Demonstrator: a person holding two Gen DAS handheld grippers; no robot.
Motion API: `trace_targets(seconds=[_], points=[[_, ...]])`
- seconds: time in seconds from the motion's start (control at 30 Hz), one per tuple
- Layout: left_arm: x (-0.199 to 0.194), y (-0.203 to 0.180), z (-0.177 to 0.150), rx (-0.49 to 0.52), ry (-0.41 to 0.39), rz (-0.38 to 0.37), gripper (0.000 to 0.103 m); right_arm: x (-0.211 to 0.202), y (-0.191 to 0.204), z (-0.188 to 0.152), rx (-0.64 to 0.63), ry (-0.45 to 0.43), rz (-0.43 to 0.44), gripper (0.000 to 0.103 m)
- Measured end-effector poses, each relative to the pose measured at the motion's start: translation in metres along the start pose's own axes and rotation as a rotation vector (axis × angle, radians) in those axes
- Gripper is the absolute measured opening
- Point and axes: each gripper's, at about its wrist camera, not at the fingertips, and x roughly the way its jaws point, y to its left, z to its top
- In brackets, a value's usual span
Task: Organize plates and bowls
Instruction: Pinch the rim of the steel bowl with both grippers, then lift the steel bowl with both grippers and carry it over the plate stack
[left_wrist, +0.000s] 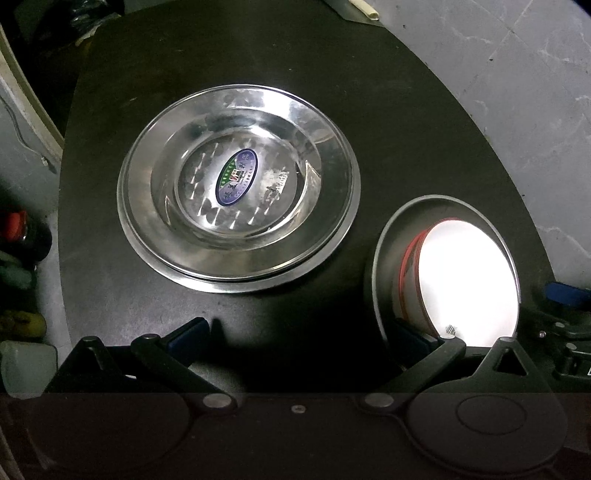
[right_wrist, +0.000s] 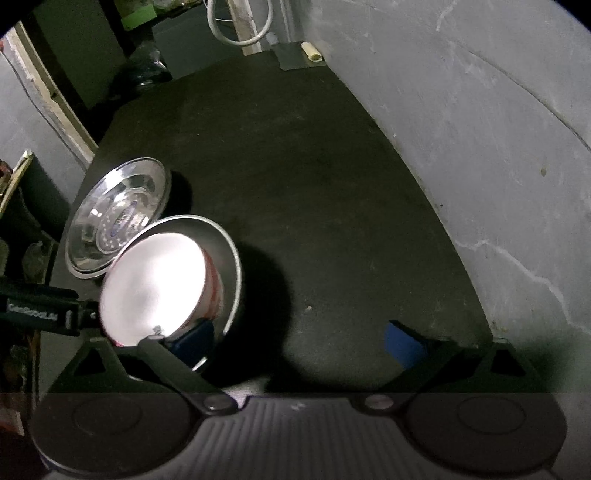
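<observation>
Item: steel plates (left_wrist: 207, 236), nested in one stack on my bench (left_wrist: 369, 110). Item: white bowl (right_wrist: 155, 280) seated inside a grey bowl (right_wrist: 232, 258), nested to save room. My left hand-held gripper (left_wrist: 303, 332) and right hand-held gripper (right_wrist: 299, 336) both spread wide, gripping nothing.

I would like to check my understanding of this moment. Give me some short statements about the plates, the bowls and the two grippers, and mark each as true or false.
1. The steel plates lie flat on the dark table. True.
2. An oval sticker sits in the middle of the top plate. True.
3. The white bowl is beside the grey bowl, not inside it. False: it is nested inside.
4. The left gripper is shut on a plate. False: it is open and holds nothing.
5. The right gripper is open. True.
</observation>
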Motion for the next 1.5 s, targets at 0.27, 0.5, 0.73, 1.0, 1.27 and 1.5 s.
trace_targets(seconds=[0.27,0.5,0.73,1.0,1.27,1.5], points=[[-0.006,-0.004,0.000,0.019,-0.021,-0.030,0.086,-0.006,0.003,-0.003,-0.015,-0.004,0.081,0.070],[-0.011,-0.010,0.001,0.044,-0.038,-0.111,0.052,-0.008,0.008,-0.003,-0.020,-0.003,0.139,0.046],[-0.012,-0.016,0.002,0.066,-0.045,-0.167,0.029,-0.010,0.014,-0.001,-0.034,0.002,0.169,0.029],[-0.011,-0.018,0.002,0.081,-0.051,-0.189,0.021,-0.007,0.013,-0.001,-0.015,0.014,0.186,0.028],[-0.012,-0.016,0.003,0.101,-0.053,-0.205,0.016,-0.002,0.015,0.000,-0.006,0.028,0.193,0.025],[-0.013,-0.015,0.002,0.115,-0.063,-0.216,0.015,-0.002,0.017,-0.001,-0.006,0.020,0.186,0.024]])
